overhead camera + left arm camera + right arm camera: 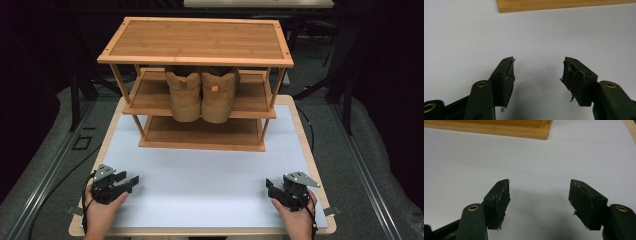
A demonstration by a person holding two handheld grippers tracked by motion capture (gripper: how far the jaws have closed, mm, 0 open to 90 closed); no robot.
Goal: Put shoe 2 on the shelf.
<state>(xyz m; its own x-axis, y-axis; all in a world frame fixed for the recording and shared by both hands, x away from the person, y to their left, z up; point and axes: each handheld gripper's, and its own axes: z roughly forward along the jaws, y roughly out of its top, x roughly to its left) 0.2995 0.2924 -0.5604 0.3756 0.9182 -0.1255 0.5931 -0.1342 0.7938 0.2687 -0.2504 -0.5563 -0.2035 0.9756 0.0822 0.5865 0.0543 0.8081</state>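
From the high view I've got both grippers parked at the near edge of the tabletop [210, 175], left gripper [131, 181] at the left corner and right gripper [270, 186] at the right corner, each with a hand wrapped around it from below. Neither holds anything, and they sit well apart from the rack, which reads to me like a ready pose: hands spread wide so nothing blocks the middle. The pair of tan boots [202, 94] sits side by side, touching, on the middle shelf of the bamboo shoe rack [196, 40], heels facing me, so that's what I'd guess the jaws go for. Top and bottom shelves look bare. The rack stands toward the far side of a pale mat with a wooden border around it; beyond that the room is dark, grey floor, some black stand legs and cables. Switching to the left gripper view, the jaws stand wide open over plain white surface, empty, pads looking pretty chewed up, with the rack's bottom board [564, 5] crossing the top of the shot. Right gripper view is much the same: jaws spread wide with nothing between them, the rack's base corner [499, 128] up top and a sliver of the wooden border at the far right.
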